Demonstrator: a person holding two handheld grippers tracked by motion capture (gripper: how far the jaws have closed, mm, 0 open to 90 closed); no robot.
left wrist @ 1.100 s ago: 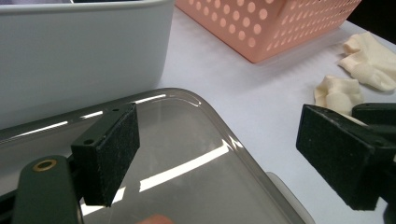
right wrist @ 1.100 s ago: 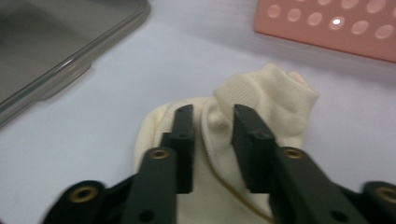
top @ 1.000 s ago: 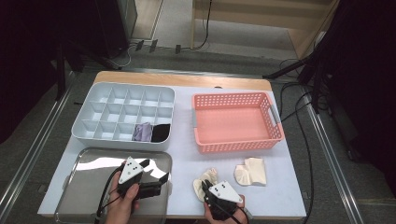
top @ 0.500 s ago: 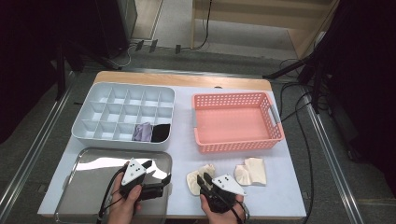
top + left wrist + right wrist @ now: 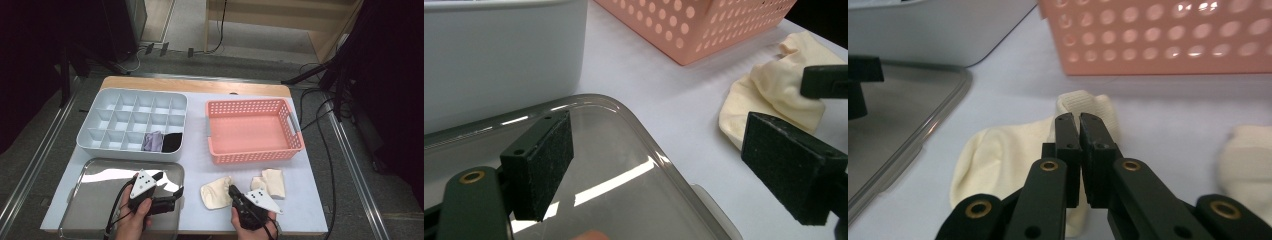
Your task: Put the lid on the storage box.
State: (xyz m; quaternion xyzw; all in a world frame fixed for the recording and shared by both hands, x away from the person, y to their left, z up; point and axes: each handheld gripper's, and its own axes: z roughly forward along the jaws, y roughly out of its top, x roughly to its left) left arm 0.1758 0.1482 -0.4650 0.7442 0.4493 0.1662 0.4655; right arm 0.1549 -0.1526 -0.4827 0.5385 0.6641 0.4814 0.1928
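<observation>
Two grippers: mine, low in frame.
Left gripper (image 5: pixel 172 197): jaws wide apart, over tray (image 5: pixel 95 200).
Right gripper (image 5: pixel 1079 120): jaws just closed on sock (image 5: pixel 998 155), centre of its view.
Sock: lower centre, below basket (image 5: pixel 252 130).

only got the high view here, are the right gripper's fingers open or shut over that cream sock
Observer: Shut. In the right gripper view, the right gripper has its fingers pressed together above the cream sock.
Operator: is it holding any cloth
Observer: I can't tell. The sock's ribbed cuff stands just past the tips, but no cloth shows between the fingers.
Operator: and the left one
Observer: The left gripper has its fingers wide apart over the corner of the metal tray, with nothing between them.
</observation>
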